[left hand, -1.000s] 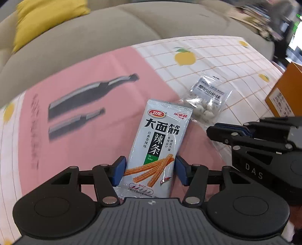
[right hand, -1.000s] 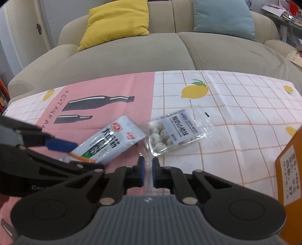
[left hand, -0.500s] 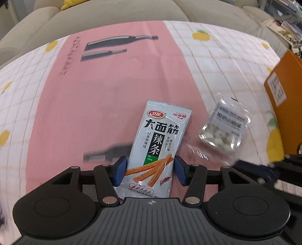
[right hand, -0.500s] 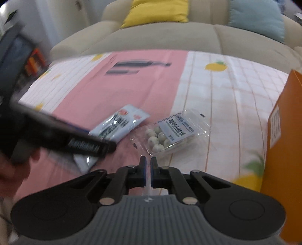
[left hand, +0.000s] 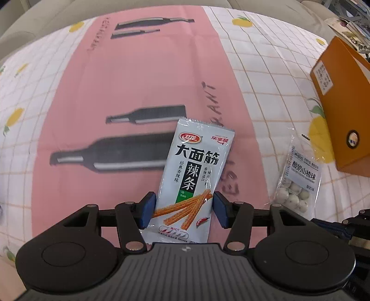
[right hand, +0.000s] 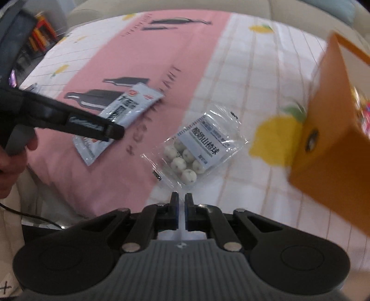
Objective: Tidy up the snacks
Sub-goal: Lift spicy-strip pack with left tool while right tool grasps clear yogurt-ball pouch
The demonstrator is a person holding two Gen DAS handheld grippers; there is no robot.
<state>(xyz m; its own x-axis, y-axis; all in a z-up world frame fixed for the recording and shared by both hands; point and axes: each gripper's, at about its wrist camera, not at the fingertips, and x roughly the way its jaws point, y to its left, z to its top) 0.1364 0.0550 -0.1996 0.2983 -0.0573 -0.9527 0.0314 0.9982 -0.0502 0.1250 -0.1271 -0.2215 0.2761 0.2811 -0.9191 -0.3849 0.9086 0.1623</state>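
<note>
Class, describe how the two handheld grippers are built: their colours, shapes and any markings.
Both the left gripper and the right gripper have matt black linkage arms with silver pivot pins, blue pads on the jaws, and a ribbed grey base between two round black discs. Pale lettering, unreadable, runs along the left one's side.

Home living room. Beige upholstered sofa [left hand: 41, 20] curves along the top edge behind the table. Table wears a pink and white-check printed tablecloth [left hand: 143, 76] with lemons and dark bottle silhouettes. Orange cardboard box [left hand: 342, 97] stands on it at right. Blurred shelf of colourful items [right hand: 41, 34] shows top left in the right wrist view. Domestic clutter, no workshop kit.
</note>
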